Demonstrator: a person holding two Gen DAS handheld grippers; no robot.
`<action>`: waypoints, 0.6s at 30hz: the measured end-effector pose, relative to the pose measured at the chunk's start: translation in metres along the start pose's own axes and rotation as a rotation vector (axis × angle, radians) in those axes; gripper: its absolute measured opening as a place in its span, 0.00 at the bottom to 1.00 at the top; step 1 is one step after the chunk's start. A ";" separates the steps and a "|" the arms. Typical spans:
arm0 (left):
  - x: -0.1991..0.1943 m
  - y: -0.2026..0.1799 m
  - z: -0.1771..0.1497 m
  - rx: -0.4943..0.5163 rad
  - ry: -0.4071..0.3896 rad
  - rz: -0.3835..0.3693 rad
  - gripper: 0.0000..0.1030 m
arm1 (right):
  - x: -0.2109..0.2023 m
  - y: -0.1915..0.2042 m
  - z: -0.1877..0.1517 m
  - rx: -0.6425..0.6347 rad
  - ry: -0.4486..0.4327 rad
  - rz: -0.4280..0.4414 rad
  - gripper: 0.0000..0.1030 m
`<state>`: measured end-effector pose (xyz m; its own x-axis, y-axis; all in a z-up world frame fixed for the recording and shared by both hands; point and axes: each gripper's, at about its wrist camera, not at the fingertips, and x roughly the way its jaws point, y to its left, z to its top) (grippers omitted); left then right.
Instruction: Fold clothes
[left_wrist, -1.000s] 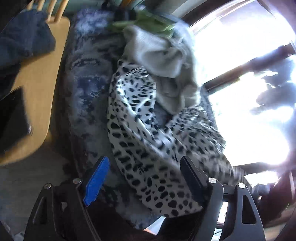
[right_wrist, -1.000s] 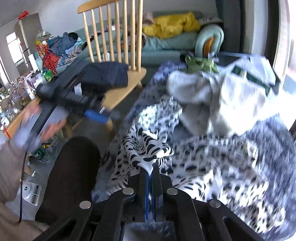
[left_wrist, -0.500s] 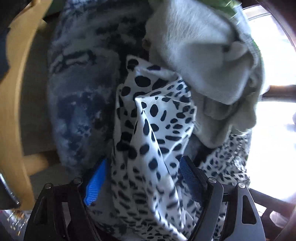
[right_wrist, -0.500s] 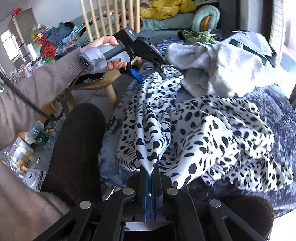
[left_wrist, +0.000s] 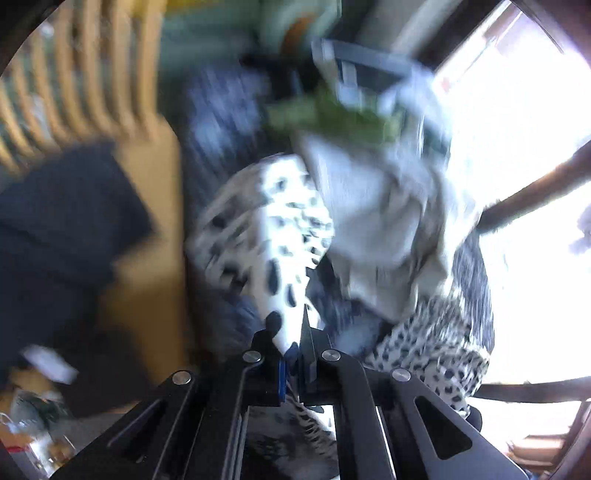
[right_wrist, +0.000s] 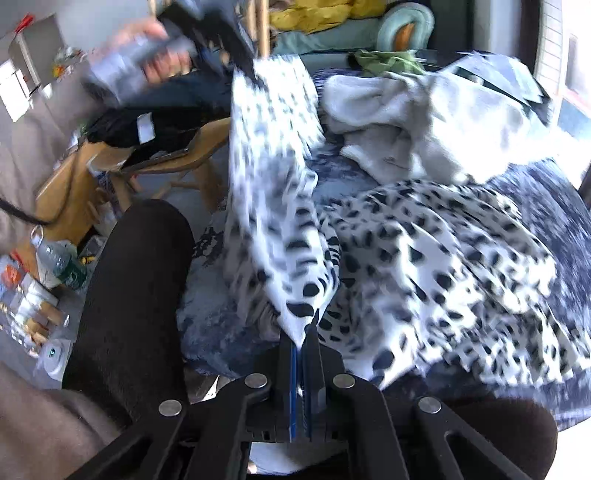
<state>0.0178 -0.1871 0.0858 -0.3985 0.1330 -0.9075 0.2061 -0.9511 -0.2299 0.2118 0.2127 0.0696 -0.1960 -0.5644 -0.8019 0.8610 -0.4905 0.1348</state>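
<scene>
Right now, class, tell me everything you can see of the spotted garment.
The spotted garment is thin, smooth-looking white cloth with black blotches, crumpled and unfolded. Most of it lies spread on the mottled blue blanket, beside a pale grey garment. The right gripper is shut on one edge; the left gripper is shut on another part, lifted, so a strip hangs stretched between them. Motion blur hides finer detail.

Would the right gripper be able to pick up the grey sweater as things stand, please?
Probably not: the right gripper is shut on the spotted garment, so it has no free jaws, though the grey sweater lies uncovered beyond.
</scene>
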 end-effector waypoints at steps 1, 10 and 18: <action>-0.026 0.008 0.005 -0.004 -0.058 0.018 0.03 | 0.007 0.002 0.005 -0.009 0.006 0.004 0.03; -0.176 0.073 -0.001 -0.042 -0.324 0.250 0.03 | 0.017 -0.014 0.035 -0.031 -0.014 -0.012 0.37; -0.175 0.088 -0.059 0.034 -0.296 0.325 0.03 | 0.022 -0.134 0.084 0.205 0.006 -0.222 0.43</action>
<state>0.1587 -0.2779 0.2036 -0.5579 -0.2556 -0.7896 0.3358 -0.9396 0.0670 0.0527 0.2097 0.0825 -0.3653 -0.4251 -0.8282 0.6847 -0.7255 0.0704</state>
